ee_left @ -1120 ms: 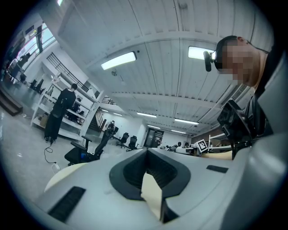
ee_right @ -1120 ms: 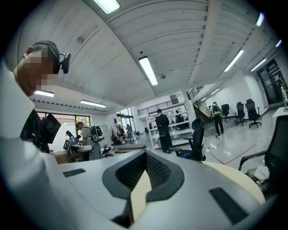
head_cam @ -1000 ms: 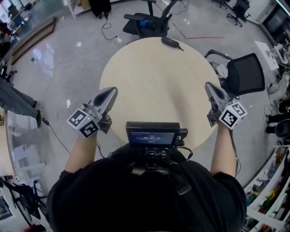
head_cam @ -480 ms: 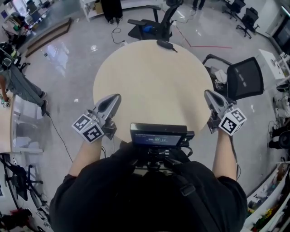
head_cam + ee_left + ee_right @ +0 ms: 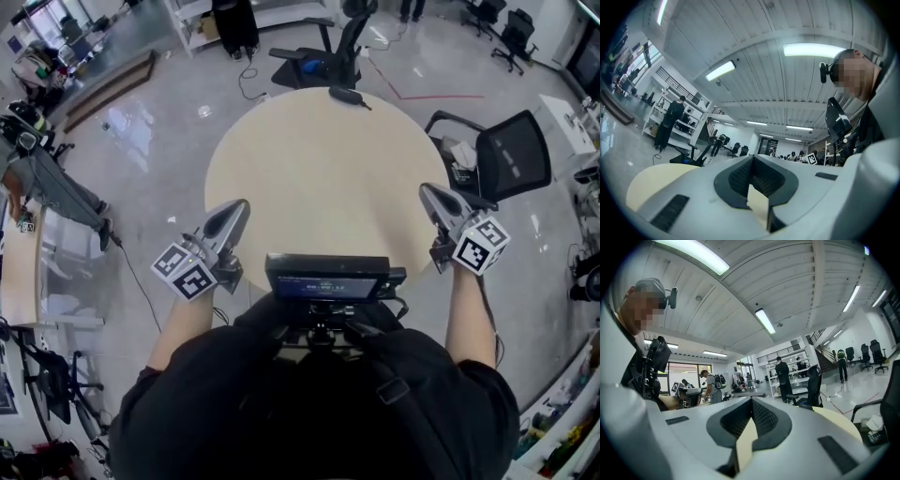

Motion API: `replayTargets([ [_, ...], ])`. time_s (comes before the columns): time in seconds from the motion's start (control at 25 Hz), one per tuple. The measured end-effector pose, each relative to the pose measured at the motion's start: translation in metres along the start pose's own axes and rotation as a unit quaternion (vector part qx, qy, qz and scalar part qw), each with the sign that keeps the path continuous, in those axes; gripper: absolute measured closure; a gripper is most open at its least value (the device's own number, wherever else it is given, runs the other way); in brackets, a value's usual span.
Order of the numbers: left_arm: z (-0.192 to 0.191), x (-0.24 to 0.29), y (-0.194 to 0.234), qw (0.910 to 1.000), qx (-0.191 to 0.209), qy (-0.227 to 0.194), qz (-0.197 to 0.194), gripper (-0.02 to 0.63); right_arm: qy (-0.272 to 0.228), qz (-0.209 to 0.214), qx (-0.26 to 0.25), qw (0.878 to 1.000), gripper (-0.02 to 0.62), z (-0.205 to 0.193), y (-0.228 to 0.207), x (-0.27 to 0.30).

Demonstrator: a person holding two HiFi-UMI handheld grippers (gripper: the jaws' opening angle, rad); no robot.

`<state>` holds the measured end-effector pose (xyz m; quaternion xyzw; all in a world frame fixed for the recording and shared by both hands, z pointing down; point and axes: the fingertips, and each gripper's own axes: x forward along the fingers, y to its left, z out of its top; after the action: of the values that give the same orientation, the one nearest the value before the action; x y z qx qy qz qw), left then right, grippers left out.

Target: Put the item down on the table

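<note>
**Item absent from both grippers; table ahead nearly bare**

Item first: we find nothing between either pair of jaws. Our left gripper has its jaws drawn together at the tips. Only a sliver of pale tabletop shows through the gap behind the pads. Our right gripper is closed the same way and is just as empty. A chest-mounted screen sits behind and between them. Both grippers hover at the near rim of the round table, well apart from each other.

Far beyond both tips, at the table's opposite edge, lies a small black object. If that is the item, we judge it already set down. The danger then is a needless reach that nudges it off the rim, since it lies so near the edge. If some other item is meant, we cannot tell where it is. Outward of the right gripper stands a black chair, and a wide swing could clip it.

Only the head view shows the black object, the chair and how far apart the grippers are. Only the gripper views show the pads meeting close up. They also show what lies far ahead, such as a person at the shelves.
</note>
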<state>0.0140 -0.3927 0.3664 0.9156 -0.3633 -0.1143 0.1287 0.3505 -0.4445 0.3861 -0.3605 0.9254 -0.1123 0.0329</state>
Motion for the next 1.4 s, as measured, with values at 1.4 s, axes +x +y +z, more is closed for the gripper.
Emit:
replayTargets([
  [1.4,0.019,-0.022,0.058,0.9992,-0.02,-0.021,-0.026,0.606,0.035,-0.039,-0.013,0.999,0.591,-0.01,0.034,0.051],
])
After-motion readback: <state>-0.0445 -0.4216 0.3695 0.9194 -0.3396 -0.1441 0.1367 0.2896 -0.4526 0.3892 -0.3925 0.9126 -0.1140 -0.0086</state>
